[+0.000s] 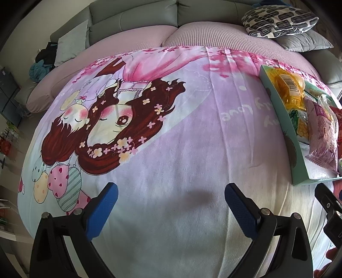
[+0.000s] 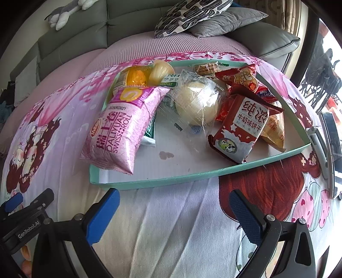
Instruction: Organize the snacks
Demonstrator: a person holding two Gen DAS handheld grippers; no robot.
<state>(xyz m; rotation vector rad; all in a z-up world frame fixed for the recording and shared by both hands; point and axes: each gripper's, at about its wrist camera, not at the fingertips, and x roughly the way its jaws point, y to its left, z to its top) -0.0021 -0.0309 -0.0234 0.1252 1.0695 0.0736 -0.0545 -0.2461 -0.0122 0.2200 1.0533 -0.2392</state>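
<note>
A shallow teal-rimmed box [image 2: 162, 181] lies on a cartoon-print blanket [image 2: 171, 224] and holds several snacks: a pink Swiss roll pack [image 2: 121, 128], a clear-wrapped round bun [image 2: 196, 104], a red milk biscuit pack [image 2: 243, 128], a second red pack [image 2: 245, 82] and orange jelly cups [image 2: 136, 78]. My right gripper [image 2: 174, 205] is open and empty just in front of the box. My left gripper [image 1: 171, 197] is open and empty over bare blanket [image 1: 171, 149], with the box [image 1: 297, 164] to its right.
A grey-green sofa [image 1: 132, 19] with a black-and-white cushion [image 1: 280, 20] and a grey cushion [image 2: 226, 21] lies behind the blanket. A phone-like device [image 2: 331, 149] sits at the right edge. A plush toy [image 2: 64, 12] rests on the sofa back.
</note>
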